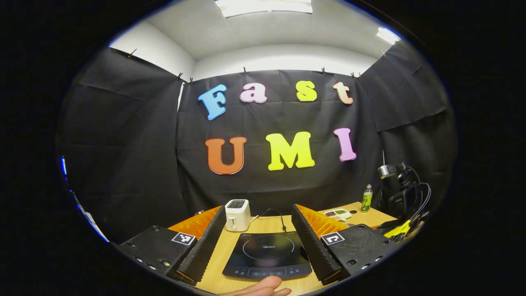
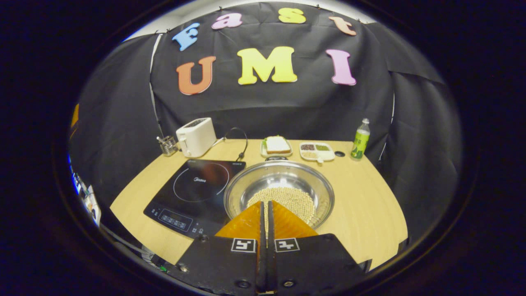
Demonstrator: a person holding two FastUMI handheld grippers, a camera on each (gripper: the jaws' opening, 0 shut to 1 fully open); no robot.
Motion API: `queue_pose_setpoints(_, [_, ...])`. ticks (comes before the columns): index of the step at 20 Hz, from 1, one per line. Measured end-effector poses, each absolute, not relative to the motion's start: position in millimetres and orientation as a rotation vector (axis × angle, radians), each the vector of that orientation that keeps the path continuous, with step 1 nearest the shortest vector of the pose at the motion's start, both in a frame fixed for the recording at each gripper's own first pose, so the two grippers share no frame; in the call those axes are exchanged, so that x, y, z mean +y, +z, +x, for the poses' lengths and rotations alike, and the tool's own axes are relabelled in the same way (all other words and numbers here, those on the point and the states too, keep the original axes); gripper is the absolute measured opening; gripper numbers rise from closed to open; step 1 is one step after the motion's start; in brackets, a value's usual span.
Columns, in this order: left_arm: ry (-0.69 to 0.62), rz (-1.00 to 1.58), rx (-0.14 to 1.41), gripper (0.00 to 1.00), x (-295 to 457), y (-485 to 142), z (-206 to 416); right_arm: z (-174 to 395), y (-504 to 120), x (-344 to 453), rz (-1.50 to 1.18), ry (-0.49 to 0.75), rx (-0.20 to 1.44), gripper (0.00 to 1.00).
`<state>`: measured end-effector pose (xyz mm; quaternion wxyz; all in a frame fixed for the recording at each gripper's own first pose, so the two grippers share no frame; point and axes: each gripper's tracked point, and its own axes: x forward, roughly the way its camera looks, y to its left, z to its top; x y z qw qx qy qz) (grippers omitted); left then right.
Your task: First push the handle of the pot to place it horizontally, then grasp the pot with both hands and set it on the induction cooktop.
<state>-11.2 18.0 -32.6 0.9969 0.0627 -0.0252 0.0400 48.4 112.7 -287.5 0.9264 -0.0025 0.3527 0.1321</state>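
The wooden desk (image 2: 361,213) fills the lower half of the right gripper view, curving from lower left to lower right. Next in size is the steel pot (image 2: 279,193), sitting at the centre of that view with a layer of pale beans across its bottom; its near rim lies directly ahead of the right gripper (image 2: 266,203), whose fingers are pressed together with nothing between them and point over the rim from the bottom centre. I cannot make out the pot's handle. Touching or just beside the pot's left edge lies the black induction cooktop (image 2: 193,191), flat on the desk at left of centre.

In the left gripper view the cooktop (image 1: 267,255) sits at bottom centre, framed between the widely spread fingers of the left gripper (image 1: 257,236), which holds nothing. A bare hand (image 1: 263,287) shows at the bottom edge, just in front of the cooktop.

Along the back of the desk stand a white toaster (image 2: 196,137), a plate with a sandwich (image 2: 276,146), a divided dish (image 2: 316,151) and a green bottle (image 2: 360,139).
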Motion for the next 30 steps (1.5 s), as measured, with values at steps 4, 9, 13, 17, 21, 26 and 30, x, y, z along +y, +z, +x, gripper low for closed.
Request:
queue_pose_setpoints(4, [0.090, 0.151, -0.031, 0.95, 20, -45, -8, 38, -324, 132, -0.041, 0.299, 0.818, 0.04])
queue_pose_setpoints(9, [0.090, 0.129, -0.016, 0.96, 21, -54, -8, 20, -358, 148, -0.085, 0.343, 0.903, 0.01])
queue_pose_setpoints(13, [0.059, 0.117, -0.034, 0.96, 12, -52, -18, 11, -382, 148, -0.057, 0.334, 0.990, 0.04])
queue_pose_setpoints(17, [0.050, 0.098, -0.061, 0.96, 8, -48, -32, 9, -393, 141, -0.017, 0.326, 1.029, 0.04])
queue_pose_setpoints(21, [0.035, 0.081, -0.069, 0.96, 2, -46, -39, 10, -393, 132, -0.022, 0.314, 1.026, 0.00])
queue_pose_setpoints(26, [0.041, 0.093, -0.054, 0.96, 2, -51, -50, 10, -394, 122, -0.026, 0.304, 1.025, 0.01])
queue_pose_setpoints(30, [0.041, 0.069, -0.071, 0.96, 2, -44, -61, 10, -394, 113, -0.045, 0.307, 1.029, 0.01])
